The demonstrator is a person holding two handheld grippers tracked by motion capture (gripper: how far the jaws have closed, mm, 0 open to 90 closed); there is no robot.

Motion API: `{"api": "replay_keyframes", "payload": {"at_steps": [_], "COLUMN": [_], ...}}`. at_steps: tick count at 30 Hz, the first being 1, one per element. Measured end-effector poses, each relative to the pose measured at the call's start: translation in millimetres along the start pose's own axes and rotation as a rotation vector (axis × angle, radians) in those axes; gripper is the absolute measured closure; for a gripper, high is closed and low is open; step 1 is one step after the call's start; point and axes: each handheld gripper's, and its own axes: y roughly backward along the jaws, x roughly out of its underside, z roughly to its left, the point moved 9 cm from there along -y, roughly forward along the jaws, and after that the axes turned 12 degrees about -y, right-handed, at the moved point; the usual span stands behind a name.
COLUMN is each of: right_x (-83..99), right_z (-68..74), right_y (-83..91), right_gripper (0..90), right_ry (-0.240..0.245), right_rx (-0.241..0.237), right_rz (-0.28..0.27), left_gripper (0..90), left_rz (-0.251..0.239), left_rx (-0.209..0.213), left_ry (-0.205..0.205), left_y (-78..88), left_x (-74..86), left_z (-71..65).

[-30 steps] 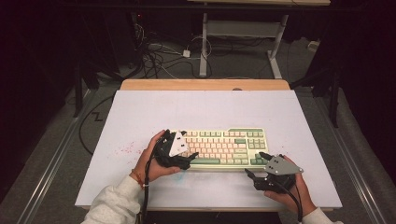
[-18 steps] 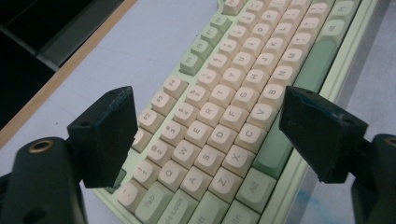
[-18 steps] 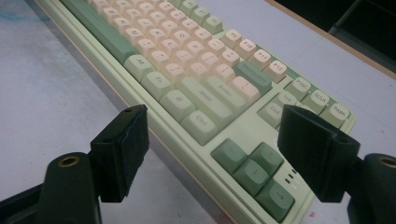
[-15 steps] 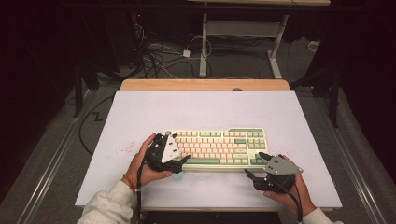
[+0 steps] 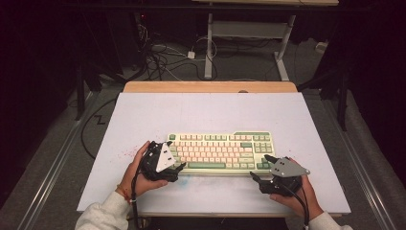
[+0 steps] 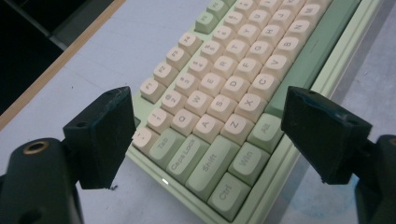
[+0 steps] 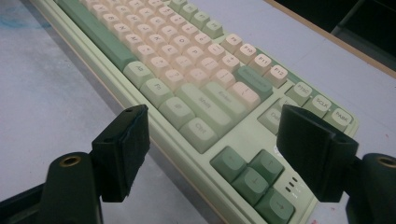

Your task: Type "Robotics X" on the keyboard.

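The left tool (image 5: 173, 165) slides off the keyboard (image 5: 220, 153) toward its left end and dips a touch lower than a second ago, while the right tool (image 5: 262, 168) holds its post at the keyboard's near right corner. Now both sit at opposite ends of the keyboard, which lies square in the middle of the white surface (image 5: 210, 112), closer to the person's edge than the far one. In the left gripper view the jaws stand wide apart with nothing between the pads, framing the keyboard's Tab, Caps Lock and Shift corner (image 6: 205, 154). In the right gripper view it's the same story: jaws spread, pads bare, lined up on the arrow-key corner (image 7: 254, 175). Neither tool presses the case yet. That mirrored stance looks deliberate: one tool per end makes sense for a long, rigid board that a single grip would tip. My read is a two-handed pickup or shift is being set up, with the closing on the case edges still to come.
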Motion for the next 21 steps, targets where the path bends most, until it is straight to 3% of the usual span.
{"api": "replay_keyframes", "payload": {"at_steps": [7,15,21], "right_x": [-9.2,-22.9,-33.6], "right_z": [3.2,8.6,10.8], "right_y": [-1.8,-11.4,-26.7], "right_gripper": [38.6,77.6,90.0], "right_ry": [0.003,-0.007,-0.017], "right_rx": [-0.032,-0.095,-0.128], "right_rz": [-0.015,0.015,0.05], "left_gripper": [17.0,17.1,17.1], "left_rz": [0.023,0.054,0.065], "left_rx": [-0.004,0.007,0.014], "left_ry": [0.028,0.075,0.1], "left_y": [6.5,12.3,15.3], "left_x": [16.4,38.9,47.9], "left_z": [-0.7,-7.4,-9.2]}}
